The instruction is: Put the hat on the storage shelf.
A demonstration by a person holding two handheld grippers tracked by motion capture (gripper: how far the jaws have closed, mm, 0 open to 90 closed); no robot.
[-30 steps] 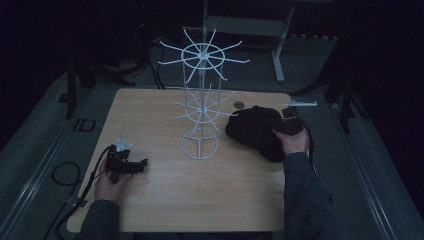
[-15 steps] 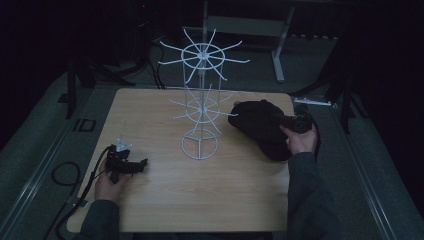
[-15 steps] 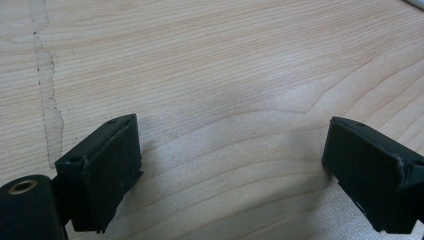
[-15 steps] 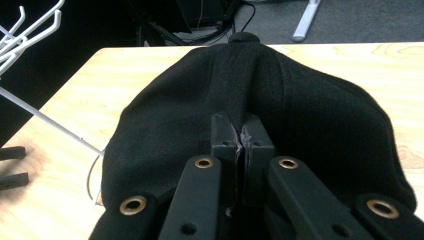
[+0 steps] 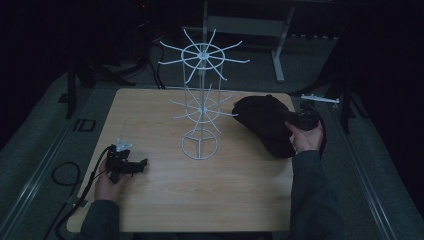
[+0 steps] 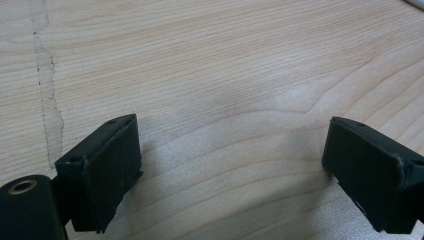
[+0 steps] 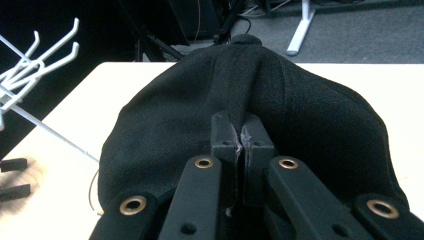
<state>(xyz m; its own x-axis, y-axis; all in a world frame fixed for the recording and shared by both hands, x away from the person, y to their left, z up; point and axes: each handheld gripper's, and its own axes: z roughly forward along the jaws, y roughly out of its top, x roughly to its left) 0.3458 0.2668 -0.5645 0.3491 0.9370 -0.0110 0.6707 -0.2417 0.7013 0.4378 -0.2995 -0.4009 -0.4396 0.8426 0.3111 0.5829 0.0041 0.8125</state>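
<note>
While clamped on the black cap (image 7: 240, 110), the right gripper (image 7: 243, 137) hovers.

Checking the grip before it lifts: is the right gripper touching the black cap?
Touching. In the right gripper view, the right gripper has its jaws shut, pinching the fabric of the black cap.

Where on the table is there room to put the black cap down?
Bare wood lies between the left gripper and the wire rack's base, and along the near edge of the table. The right side is crowded by the black cap.
</note>
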